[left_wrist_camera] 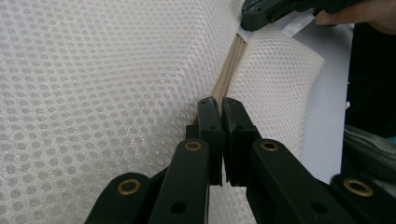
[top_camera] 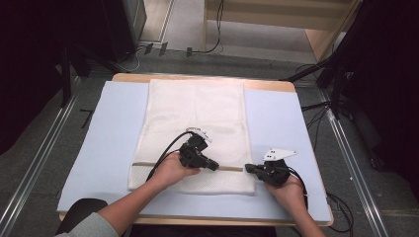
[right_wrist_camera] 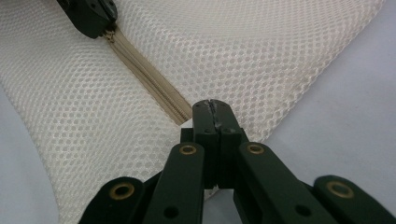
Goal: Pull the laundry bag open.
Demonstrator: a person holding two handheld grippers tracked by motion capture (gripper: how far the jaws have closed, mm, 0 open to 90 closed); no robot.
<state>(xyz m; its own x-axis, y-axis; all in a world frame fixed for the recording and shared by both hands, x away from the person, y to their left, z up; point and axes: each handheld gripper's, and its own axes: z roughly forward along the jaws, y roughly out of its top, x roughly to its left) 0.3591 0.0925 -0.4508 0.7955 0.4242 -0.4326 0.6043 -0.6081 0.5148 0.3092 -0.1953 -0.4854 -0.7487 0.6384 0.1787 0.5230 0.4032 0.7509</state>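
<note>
- The white mesh bag (top_camera: 195, 131) lies flat on the blue mat (top_camera: 286, 128), running from the far edge toward the near edge
- Its tan zipper (top_camera: 230, 168) crosses the bag near the near edge
- Left gripper (top_camera: 215, 166) is clamped on the zipper mid-line
- Right gripper (top_camera: 248, 169) is pinched tight on the zipper's end at the bag's right edge

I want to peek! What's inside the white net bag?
The white mesh zip bag lies flat on the pale blue table mat, its beige zipper closed here. Through the mesh nothing shows; any contents stay hidden.
</note>
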